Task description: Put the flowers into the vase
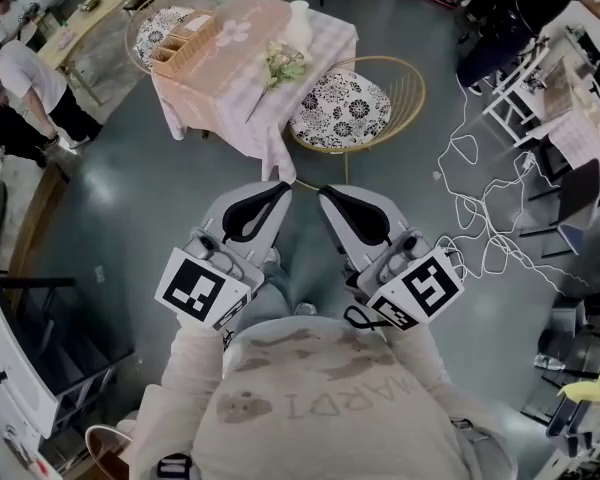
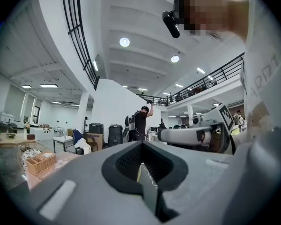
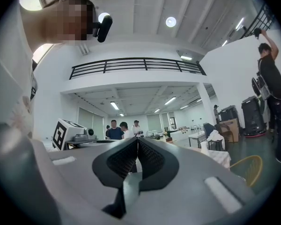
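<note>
While L gripper (image 1: 282, 186) & R gripper (image 1: 324, 190) jaws sit closed, empty, only head view shows flowers (image 1: 283, 66) near vase (image 1: 298, 23).

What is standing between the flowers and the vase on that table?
Nothing visible does. The flowers lie on the table just short of the vase, with only bare table between them. The basket sits off toward the head view's left, clear of that path.
</note>
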A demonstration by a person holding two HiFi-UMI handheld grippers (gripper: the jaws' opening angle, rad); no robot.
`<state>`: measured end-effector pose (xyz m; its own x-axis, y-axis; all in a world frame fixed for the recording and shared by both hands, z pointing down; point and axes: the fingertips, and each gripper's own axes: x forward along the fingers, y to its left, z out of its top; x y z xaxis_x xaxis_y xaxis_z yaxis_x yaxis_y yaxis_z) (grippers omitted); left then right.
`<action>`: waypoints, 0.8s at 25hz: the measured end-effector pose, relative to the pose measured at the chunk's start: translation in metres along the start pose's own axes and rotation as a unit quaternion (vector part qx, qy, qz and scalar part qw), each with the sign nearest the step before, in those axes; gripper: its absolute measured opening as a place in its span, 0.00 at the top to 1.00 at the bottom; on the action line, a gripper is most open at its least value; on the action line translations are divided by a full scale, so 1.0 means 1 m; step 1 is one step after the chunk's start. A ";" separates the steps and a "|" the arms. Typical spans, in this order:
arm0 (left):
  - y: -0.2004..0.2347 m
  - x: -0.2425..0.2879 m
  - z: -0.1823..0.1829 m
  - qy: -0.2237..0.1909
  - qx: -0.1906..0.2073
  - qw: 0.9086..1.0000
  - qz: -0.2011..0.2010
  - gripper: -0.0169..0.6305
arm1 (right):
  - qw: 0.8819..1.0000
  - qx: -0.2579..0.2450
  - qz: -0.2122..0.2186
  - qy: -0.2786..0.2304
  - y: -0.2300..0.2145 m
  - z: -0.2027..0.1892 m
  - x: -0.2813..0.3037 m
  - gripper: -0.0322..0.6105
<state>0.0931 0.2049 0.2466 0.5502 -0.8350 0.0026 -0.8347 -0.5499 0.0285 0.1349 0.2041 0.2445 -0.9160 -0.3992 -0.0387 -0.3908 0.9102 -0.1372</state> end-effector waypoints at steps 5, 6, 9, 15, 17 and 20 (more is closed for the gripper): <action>0.045 0.011 -0.005 0.011 0.000 1.000 -0.008 0.97 | 1.000 -0.001 0.003 0.007 -0.017 -0.002 0.046 0.90; 0.055 0.013 -0.005 0.010 -0.001 1.000 -0.009 0.97 | 1.000 0.000 0.002 0.008 -0.020 -0.003 0.055 0.90; 0.082 0.019 -0.003 0.009 -0.005 1.000 -0.012 0.97 | 1.000 0.002 -0.003 0.012 -0.030 -0.005 0.080 0.90; 0.136 0.026 0.000 0.009 -0.004 1.000 -0.020 0.97 | 1.000 0.003 -0.022 0.016 -0.051 -0.004 0.126 0.90; 0.153 0.028 0.001 0.007 -0.007 1.000 -0.022 0.97 | 1.000 0.004 -0.027 0.016 -0.058 -0.002 0.141 0.90; 0.176 0.030 0.001 0.005 -0.011 1.000 -0.028 0.97 | 0.999 0.004 -0.034 0.015 -0.065 0.000 0.161 0.90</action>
<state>-0.0373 0.0833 0.2503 0.5968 -0.8023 0.0108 -0.8017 -0.5956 0.0507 0.0128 0.0806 0.2472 -0.8898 -0.4563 0.0013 -0.4515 0.8800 -0.1474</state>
